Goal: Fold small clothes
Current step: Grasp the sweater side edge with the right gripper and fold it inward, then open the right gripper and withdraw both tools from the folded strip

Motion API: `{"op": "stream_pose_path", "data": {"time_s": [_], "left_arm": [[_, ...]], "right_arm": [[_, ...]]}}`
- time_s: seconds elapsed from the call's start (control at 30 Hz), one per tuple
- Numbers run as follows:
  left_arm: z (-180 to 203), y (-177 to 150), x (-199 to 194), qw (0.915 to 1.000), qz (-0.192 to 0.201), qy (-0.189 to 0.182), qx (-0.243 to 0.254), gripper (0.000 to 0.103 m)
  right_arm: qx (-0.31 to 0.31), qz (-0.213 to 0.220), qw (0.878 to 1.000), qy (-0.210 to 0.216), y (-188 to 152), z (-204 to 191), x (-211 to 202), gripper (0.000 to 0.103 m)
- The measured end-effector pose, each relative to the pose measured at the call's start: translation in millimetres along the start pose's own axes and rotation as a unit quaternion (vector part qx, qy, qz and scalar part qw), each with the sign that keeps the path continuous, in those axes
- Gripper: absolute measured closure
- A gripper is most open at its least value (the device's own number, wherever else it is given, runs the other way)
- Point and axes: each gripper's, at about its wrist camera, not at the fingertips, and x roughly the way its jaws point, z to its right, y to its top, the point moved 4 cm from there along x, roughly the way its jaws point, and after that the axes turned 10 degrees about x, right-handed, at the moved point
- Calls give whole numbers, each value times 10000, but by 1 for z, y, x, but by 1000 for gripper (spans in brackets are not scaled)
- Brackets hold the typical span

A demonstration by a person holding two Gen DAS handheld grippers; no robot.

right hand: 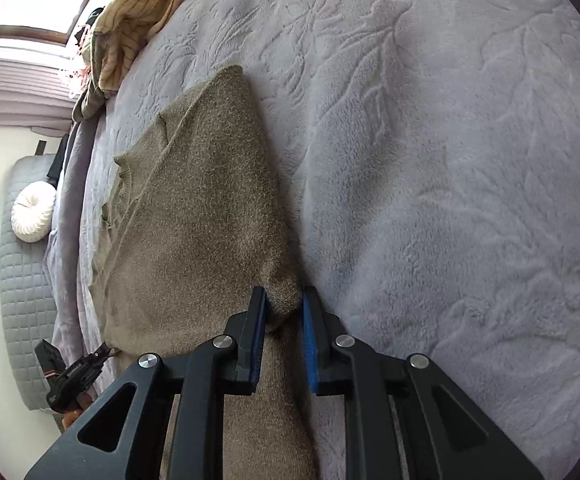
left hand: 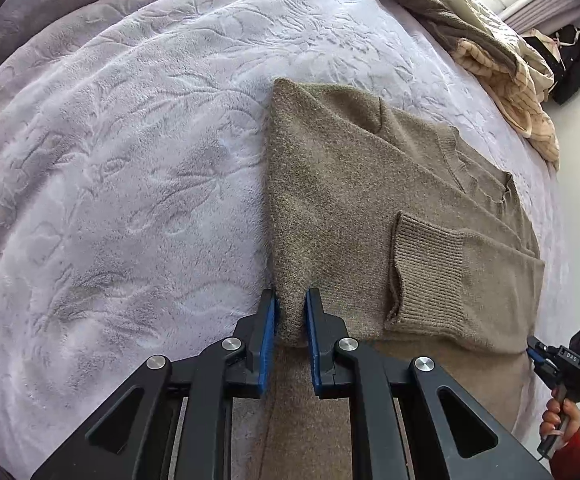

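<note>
Your left claw point(left hand: 291, 312) is clamped on the near left corner of the brown sweater point(left hand: 350, 200), blue pads pinching a bunched fold of knit. Your right claw point(right hand: 283, 304) is clamped on the sweater's point(right hand: 201, 208) other near corner (same pinch, fabric bunched between the pads). The sweater lies on the bed's lilac embossed blanket point(left hand: 109, 160), partly folded, one sleeve laid across its body with the ribbed cuff point(left hand: 426, 272) near the hem. Beyond the sweater's far end, at the bed edge, sits a heap of beige and striped bedding point(left hand: 498, 60). From the left wrist view your right hand point(left hand: 562, 416) grips its handle just beside the sweater's hem corner.
</note>
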Motion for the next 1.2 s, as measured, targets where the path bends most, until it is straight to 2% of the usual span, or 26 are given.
{"op": "stream_pose_path", "data": {"time_s": [0.17, 0.33, 0.43, 0.47, 0.6, 0.67, 0.8, 0.87, 0.93, 0.97, 1.07, 1.2], "left_arm": [[3, -7, -9, 9998, 23, 173, 39, 87], [9, -22, -13, 9994, -156, 286, 149, 87], [9, -33, -15, 9992, -250, 298, 81, 87], [9, -37, -16, 9991, -271, 313, 54, 87], [12, -48, -22, 9986, -295, 435, 46, 87], [15, -53, -25, 9983, -311, 498, 58, 87], [22, -61, -33, 9982, -296, 496, 151, 87], [24, -66, -37, 9982, -267, 478, 248, 87], [22, -71, -37, 9979, -291, 503, 279, 87], [21, -74, -36, 9978, -328, 511, 264, 87], [19, -81, -33, 9975, -427, 531, 196, 87], [28, -88, -32, 9968, -493, 545, 309, 87]], "right_arm": [[-40, -49, 9999, -131, -20, -4, -12, 83], [-106, -126, 9996, -231, -45, -10, -15, 82], [-3, -151, 9998, -125, -54, -15, -16, 75], [7, -158, 9999, -67, -57, -19, -16, 68], [-114, -285, 9989, 351, -70, -57, -6, 52], [-114, -426, 9979, 470, -75, -75, 11, 47], [-14, -196, 9998, -28, -79, -81, 20, 47], [-26, 84, 9973, -726, -76, -65, 10, 47], [-12, 346, 9864, -1606, -66, -42, -2, 49], [114, 425, 9811, -1884, -60, -29, -9, 49], [402, 378, 9911, -1210, -53, -20, -22, 49], [-45, 313, 9914, -1271, -47, -27, -10, 52]]}}
